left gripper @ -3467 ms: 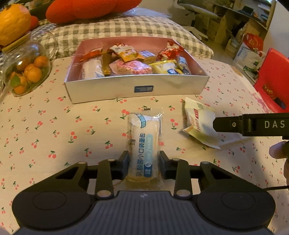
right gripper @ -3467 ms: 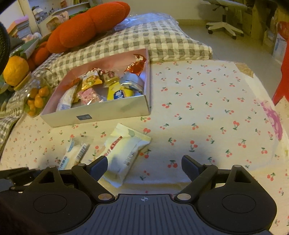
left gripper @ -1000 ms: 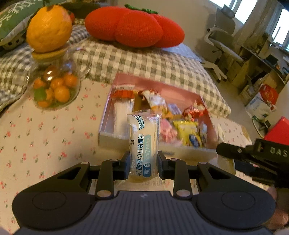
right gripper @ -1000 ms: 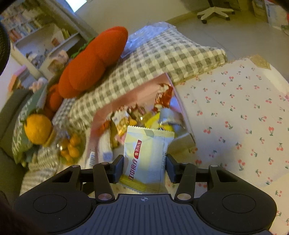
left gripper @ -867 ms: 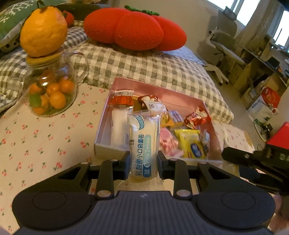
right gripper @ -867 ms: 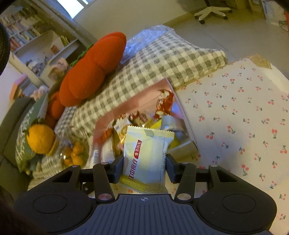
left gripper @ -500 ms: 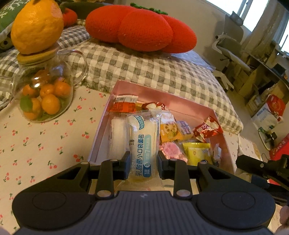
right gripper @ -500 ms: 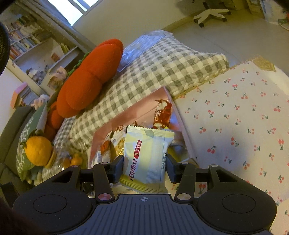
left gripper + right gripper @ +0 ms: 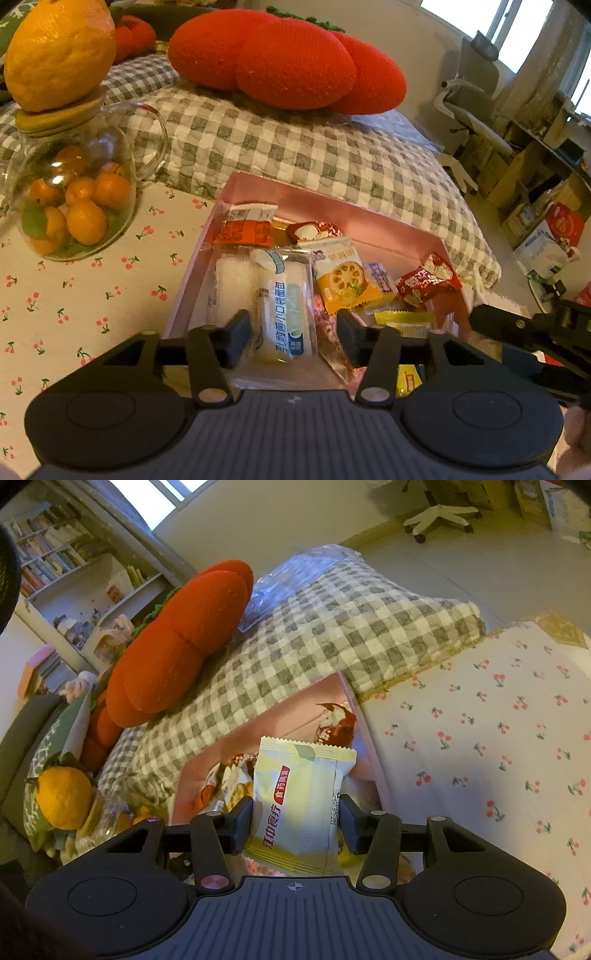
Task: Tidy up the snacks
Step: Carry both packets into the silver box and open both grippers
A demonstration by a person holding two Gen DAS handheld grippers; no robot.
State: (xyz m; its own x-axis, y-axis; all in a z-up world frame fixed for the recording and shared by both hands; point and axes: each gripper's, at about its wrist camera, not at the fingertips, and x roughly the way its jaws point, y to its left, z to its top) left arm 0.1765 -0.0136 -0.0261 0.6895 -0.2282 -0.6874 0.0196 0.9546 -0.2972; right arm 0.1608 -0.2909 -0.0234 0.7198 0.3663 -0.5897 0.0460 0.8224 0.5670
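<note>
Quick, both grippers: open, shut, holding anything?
Left gripper: jaws opening, pads clear of the bread packet, which lies between them over the pink box.
Right gripper: shut on the yellow packet.

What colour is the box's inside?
Pink; the snack box interior shows best in the left wrist view.

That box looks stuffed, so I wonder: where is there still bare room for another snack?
The box is bare along its far wall, behind the packets. Its near half is crowded, the bread packet on the pile. The cloth between jar and box is bare.
</note>
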